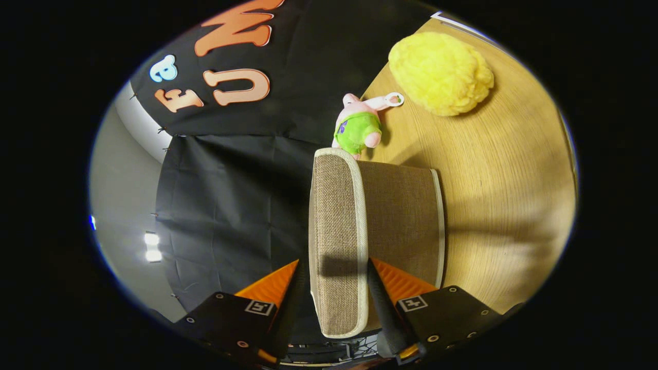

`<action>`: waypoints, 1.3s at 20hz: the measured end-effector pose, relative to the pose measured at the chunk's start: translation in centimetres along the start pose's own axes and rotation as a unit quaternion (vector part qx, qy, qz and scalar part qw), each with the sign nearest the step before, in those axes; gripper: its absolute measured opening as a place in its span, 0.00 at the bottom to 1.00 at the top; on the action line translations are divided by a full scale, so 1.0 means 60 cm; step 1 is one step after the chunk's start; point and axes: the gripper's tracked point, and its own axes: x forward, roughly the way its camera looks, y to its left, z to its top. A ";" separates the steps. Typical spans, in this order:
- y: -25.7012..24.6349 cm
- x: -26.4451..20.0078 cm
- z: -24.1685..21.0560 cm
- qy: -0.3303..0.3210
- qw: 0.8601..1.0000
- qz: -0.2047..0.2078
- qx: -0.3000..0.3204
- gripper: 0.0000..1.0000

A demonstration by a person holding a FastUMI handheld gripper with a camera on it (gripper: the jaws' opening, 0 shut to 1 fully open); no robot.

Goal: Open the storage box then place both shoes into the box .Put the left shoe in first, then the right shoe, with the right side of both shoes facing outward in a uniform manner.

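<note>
With our gripper (334,272) clamped on the box lid (336,231), which stands between the fingers above the storage box (406,216), we should swing it fully open without dragging the box.

One box (360,226), two plush toys (358,127)

Pretty warm, dim-ish lighting here. The light wooden tabletop (514,205) glows brightest beside the woven brown fabric storage box (360,226), with soft dark shadows stretching off that box. Fisheye bends everything around it; focus looks decent.
</note>
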 end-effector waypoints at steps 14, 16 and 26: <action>0.024 0.003 0.015 -0.023 1.000 0.006 -0.001 0.31; 0.029 -0.012 0.018 -0.027 0.999 0.017 -0.004 0.31; -0.024 0.026 0.003 -0.009 0.999 -0.042 -0.021 0.31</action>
